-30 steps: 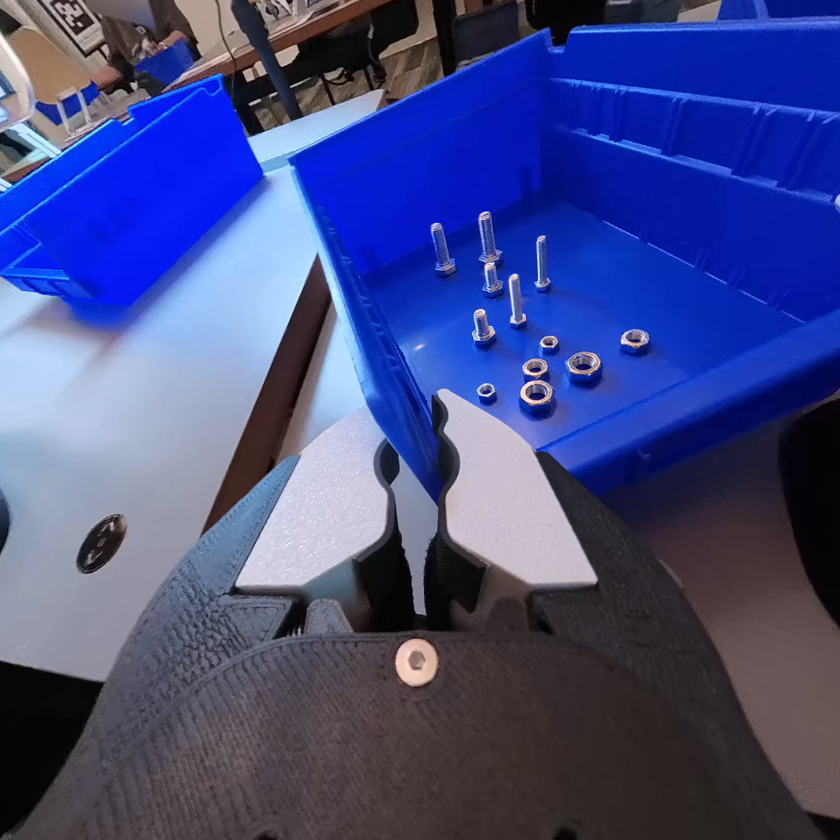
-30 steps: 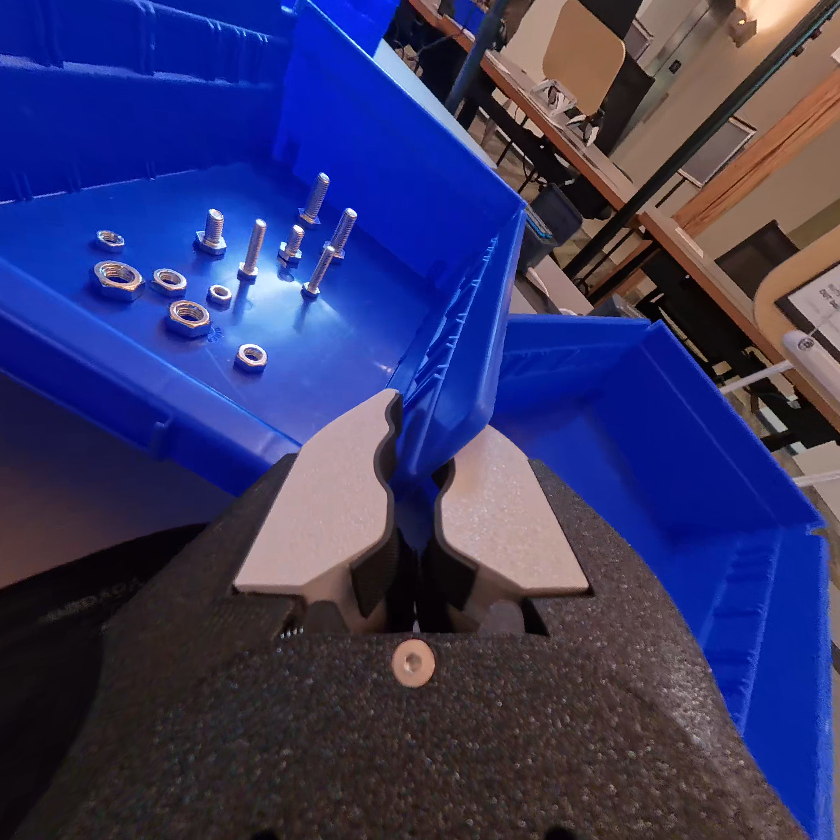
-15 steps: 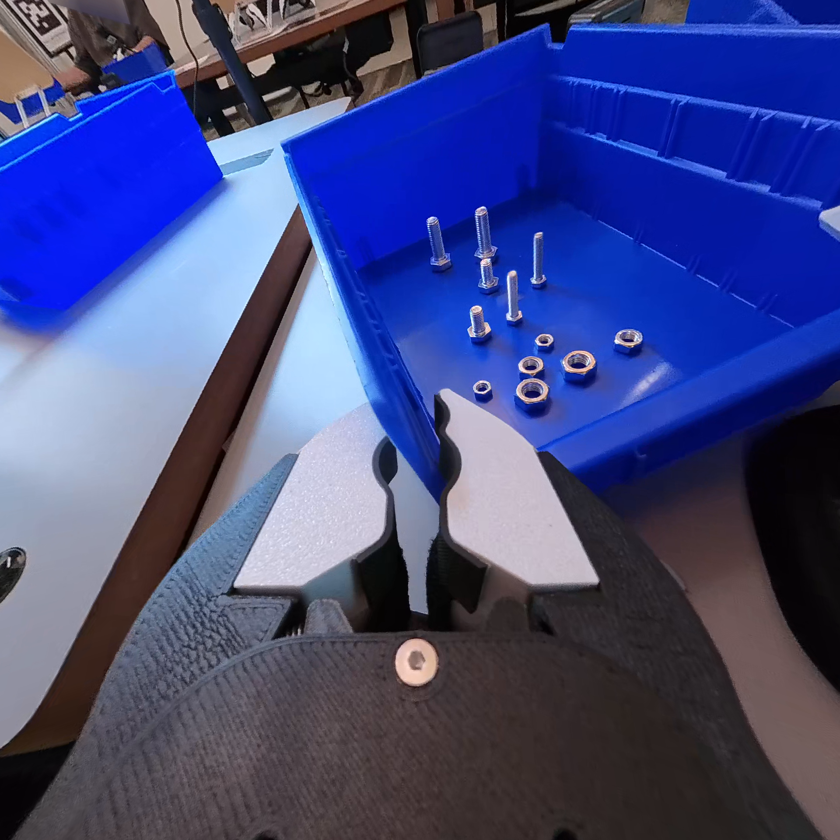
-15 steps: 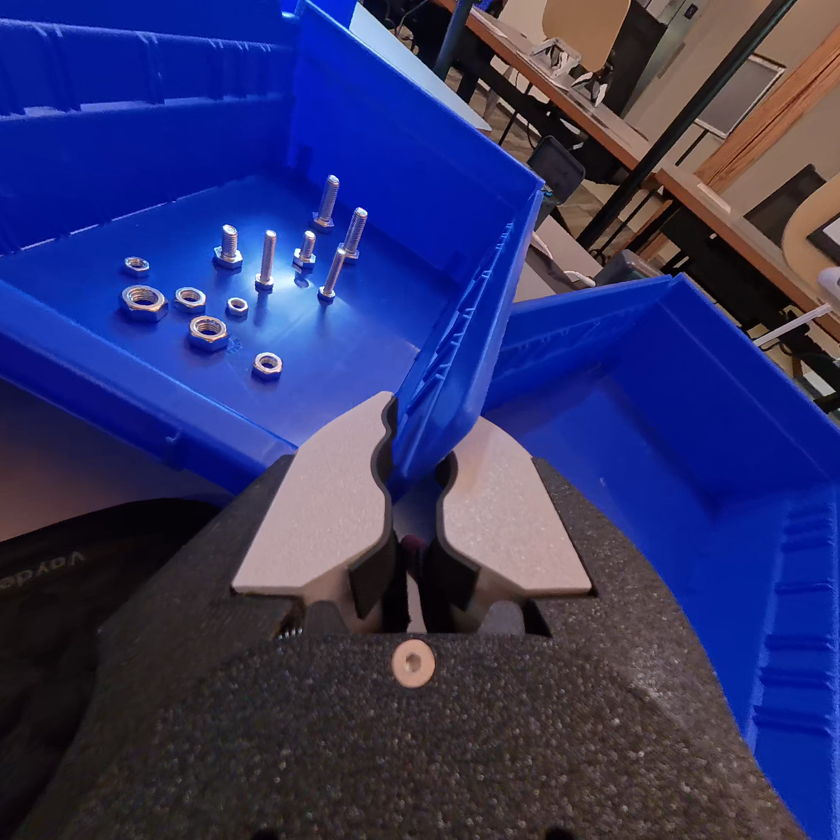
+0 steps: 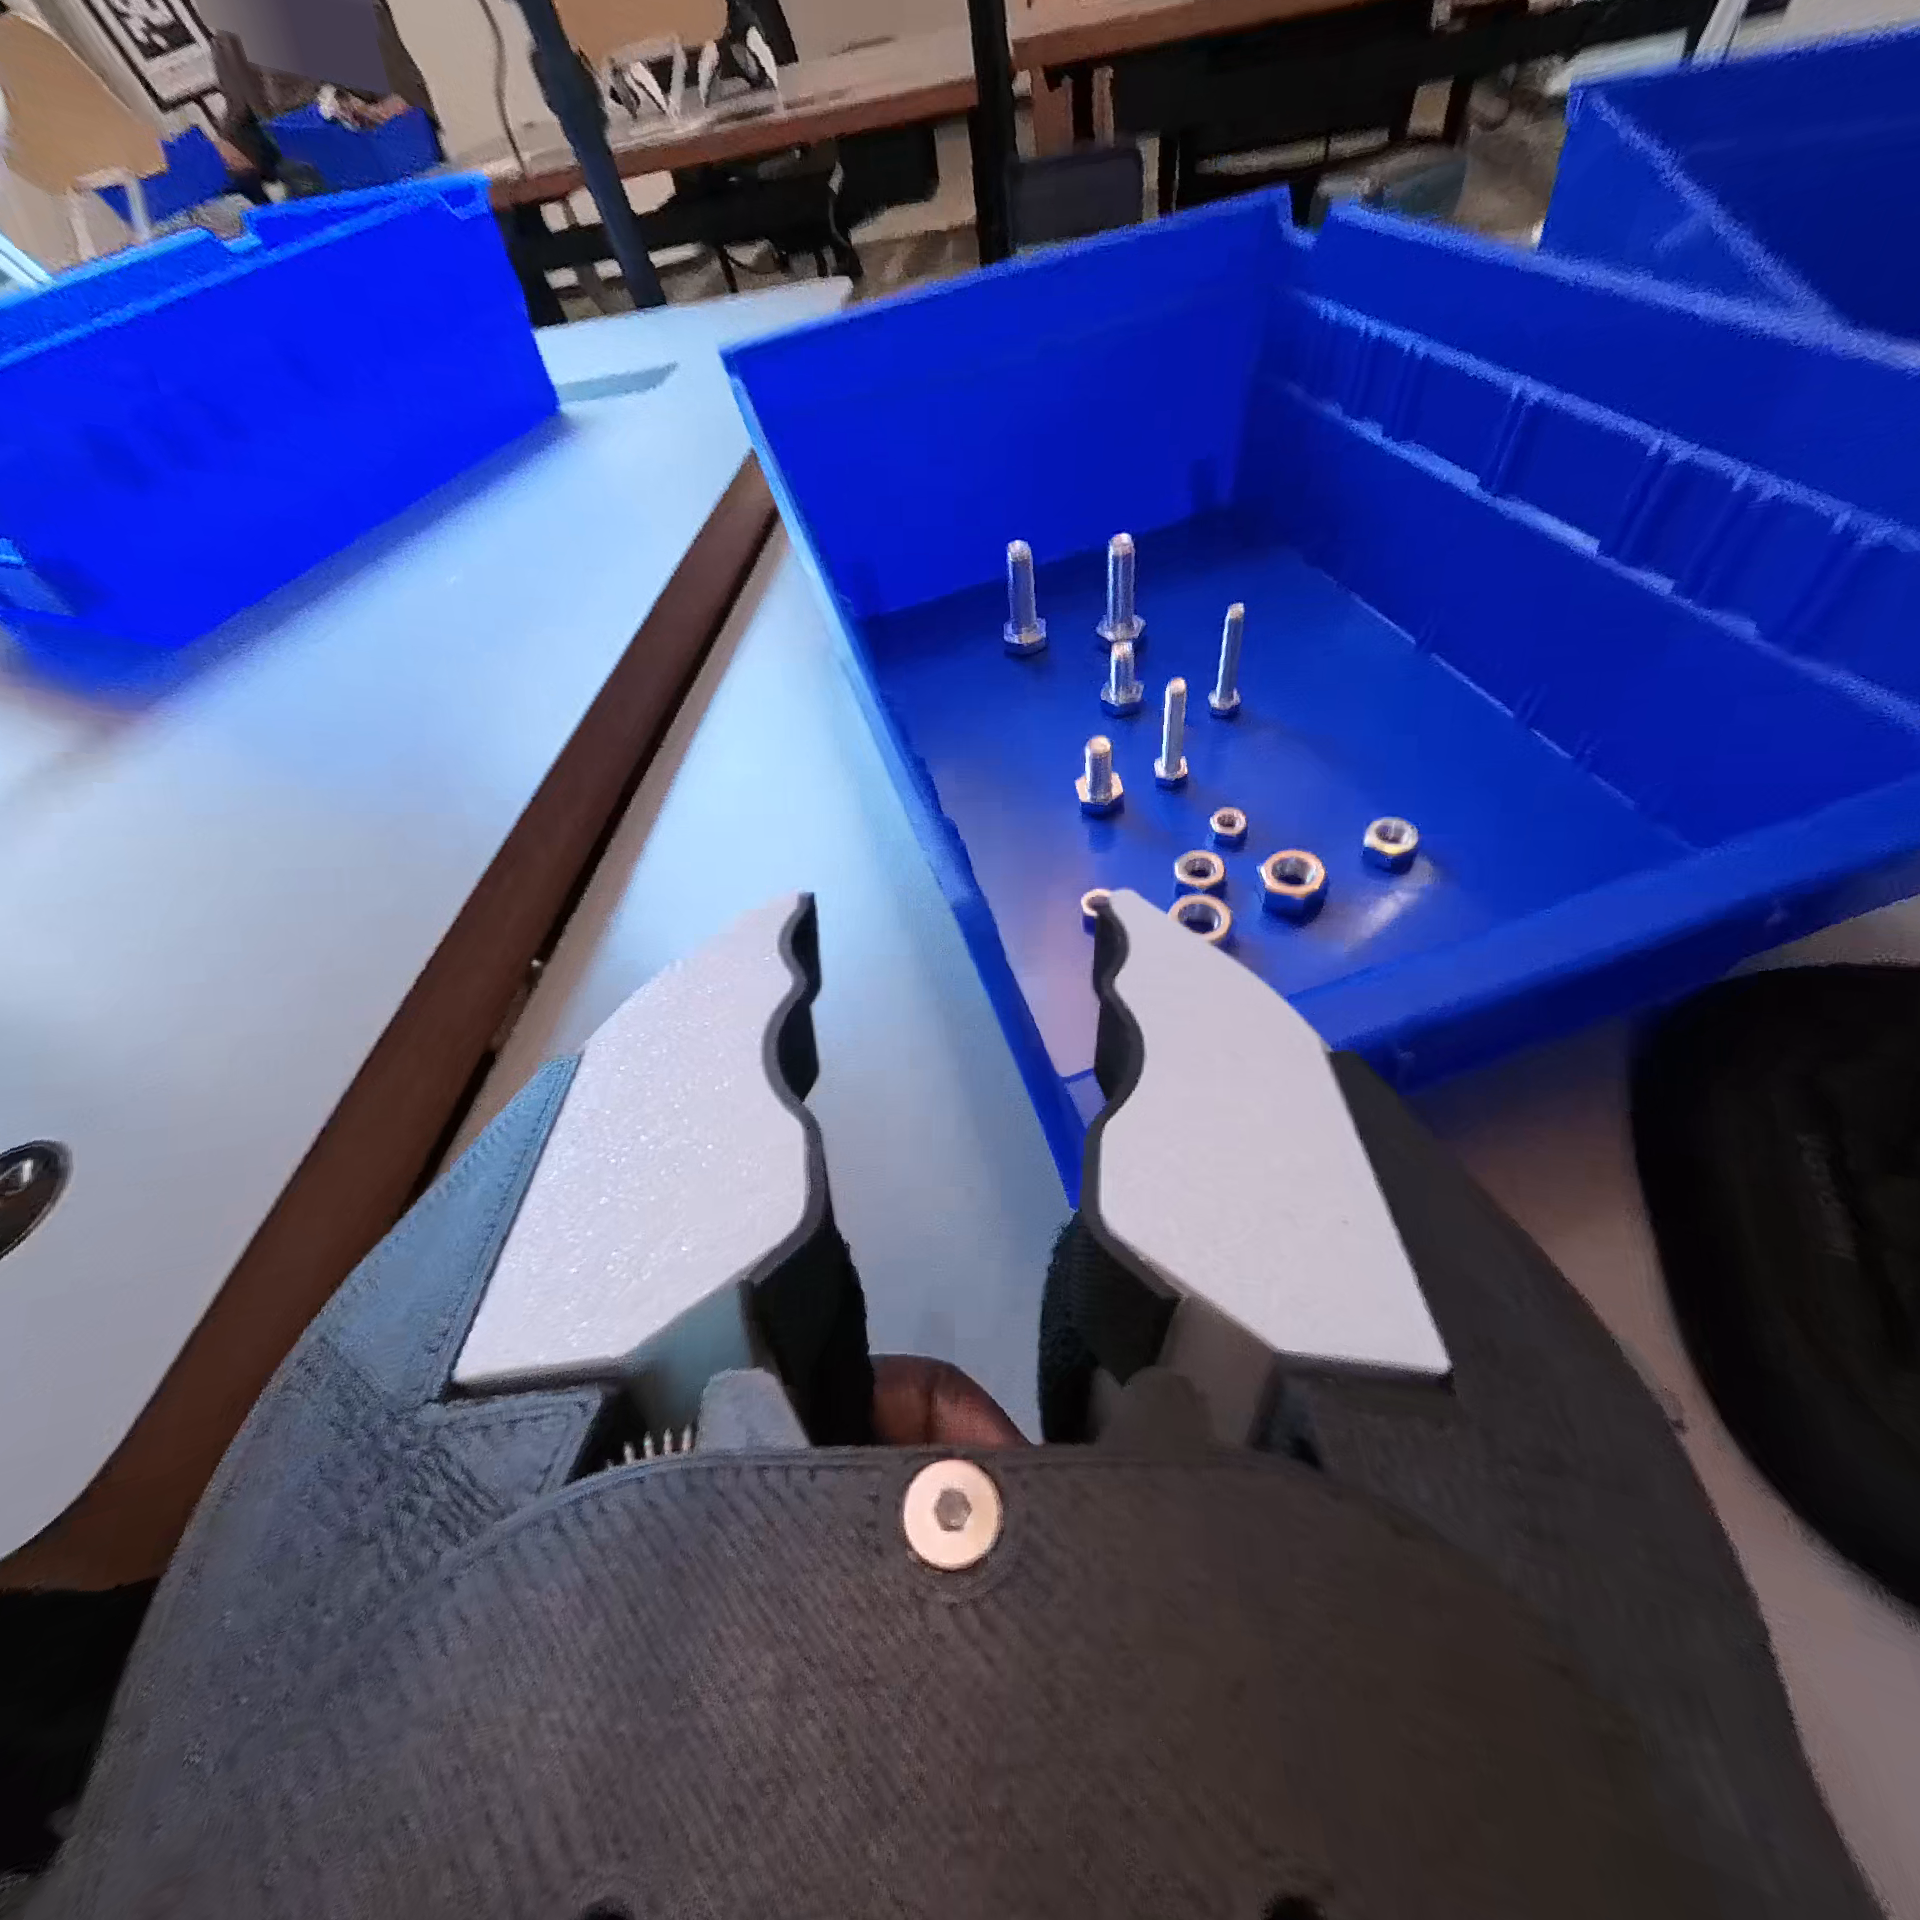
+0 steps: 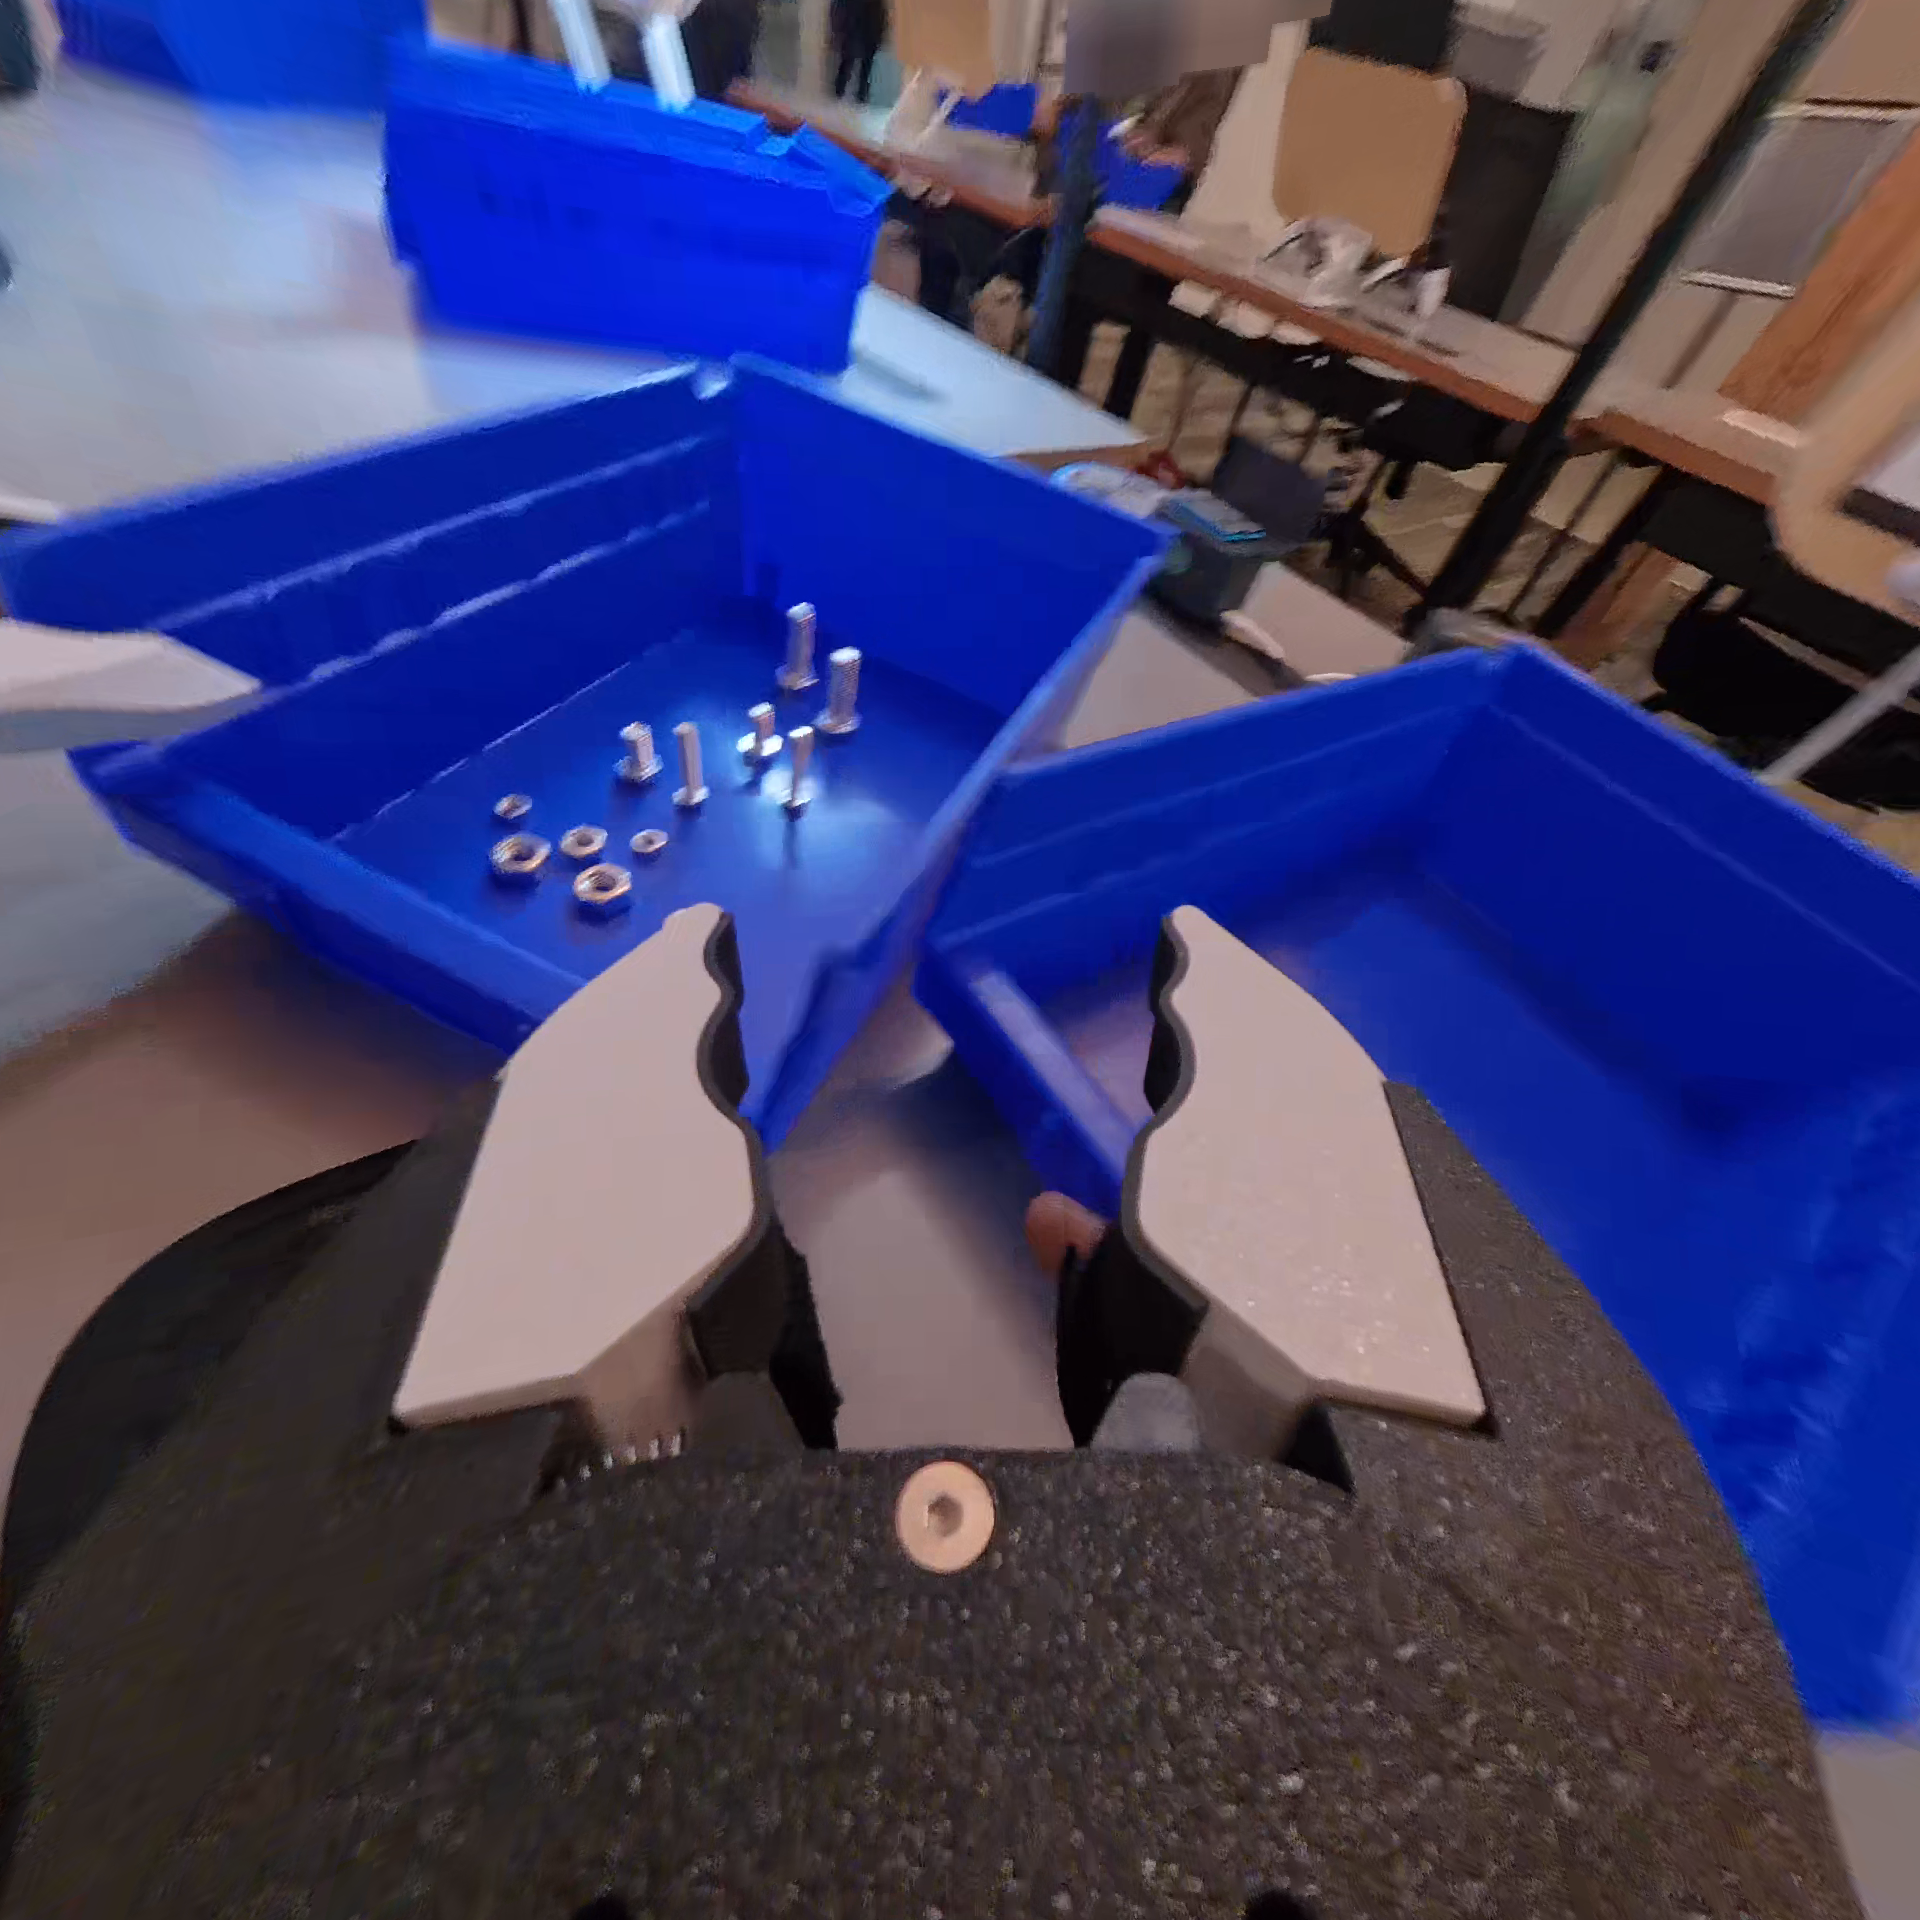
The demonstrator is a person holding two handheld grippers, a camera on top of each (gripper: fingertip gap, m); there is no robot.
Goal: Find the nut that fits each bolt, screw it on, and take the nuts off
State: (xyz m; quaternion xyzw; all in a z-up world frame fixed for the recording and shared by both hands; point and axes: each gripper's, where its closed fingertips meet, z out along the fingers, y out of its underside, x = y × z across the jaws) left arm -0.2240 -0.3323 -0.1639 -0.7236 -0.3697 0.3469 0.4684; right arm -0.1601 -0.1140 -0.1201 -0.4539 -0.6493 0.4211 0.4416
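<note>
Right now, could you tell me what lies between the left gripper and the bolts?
In the left wrist view, the bin's side wall and loose nuts separate the open left gripper from the bolts.

Readable text: none is showing legibly in either view.
Marker board point(image 5: 156, 42): a black-and-white square-pattern sign is standing at the far upper left of the left wrist view, carrying a pattern, not letters.
Blue bins point(image 5: 1039, 468): no label or number is showing on their walls.
</note>
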